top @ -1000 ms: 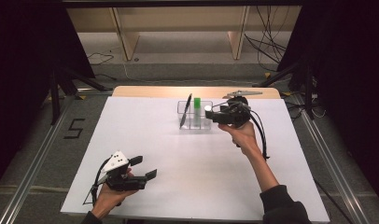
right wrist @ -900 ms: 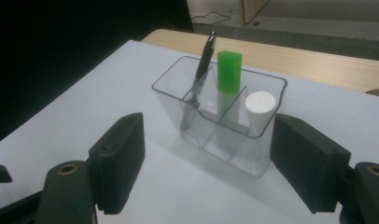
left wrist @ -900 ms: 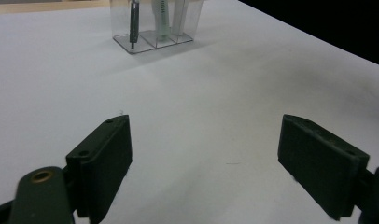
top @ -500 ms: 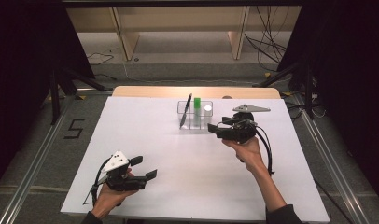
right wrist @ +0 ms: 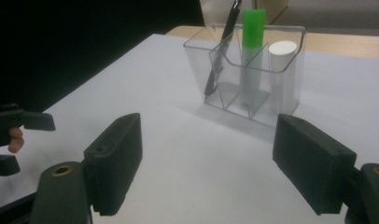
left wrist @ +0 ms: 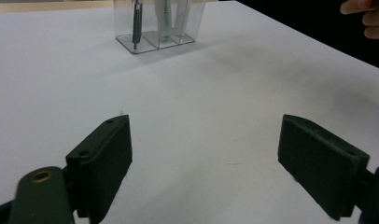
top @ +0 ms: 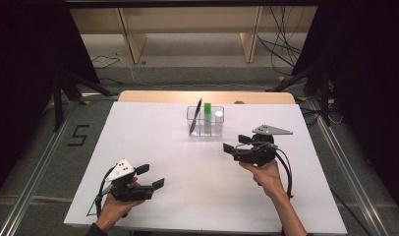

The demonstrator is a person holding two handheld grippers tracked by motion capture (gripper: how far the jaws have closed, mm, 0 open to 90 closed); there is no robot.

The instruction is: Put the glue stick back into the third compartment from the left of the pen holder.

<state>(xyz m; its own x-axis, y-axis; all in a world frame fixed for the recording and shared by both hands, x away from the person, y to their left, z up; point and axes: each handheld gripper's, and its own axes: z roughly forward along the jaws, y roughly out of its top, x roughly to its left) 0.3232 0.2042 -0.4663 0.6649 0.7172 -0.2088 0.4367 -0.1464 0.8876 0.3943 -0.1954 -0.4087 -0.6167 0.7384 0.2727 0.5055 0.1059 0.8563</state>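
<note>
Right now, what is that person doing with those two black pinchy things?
A person holds a gripper in each hand over a white table. The left gripper and the right gripper are both open and hold nothing. A clear organizer stands at the far side, with a black pen, a green tube and a white tube inside.

Pretty much the whole table [top: 153, 142] is lying open for passing through; just the clear organizer [top: 205, 121] is standing in the way, sitting near the far edge.
</note>
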